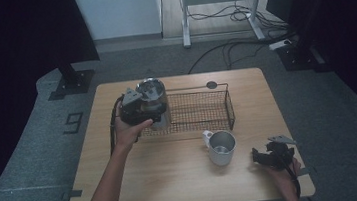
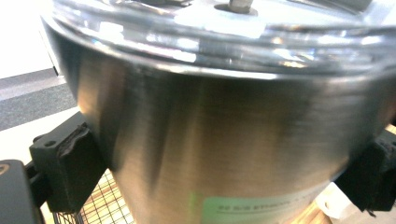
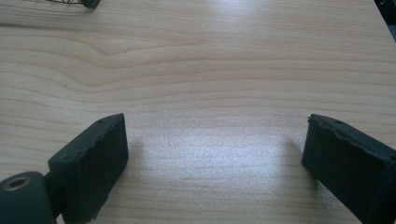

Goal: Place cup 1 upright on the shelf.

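Wooden desk from above. The left gripper, its jaws closed on the sides of a steel tumbler with a clear lid, holds the tumbler upright at the left end of a black wire basket; in the left gripper view the steel wall sits between the two jaws. A metal mug stands on the desk in front of the basket. The right gripper rests near the desk's right front corner, jaws wide apart over bare wood.
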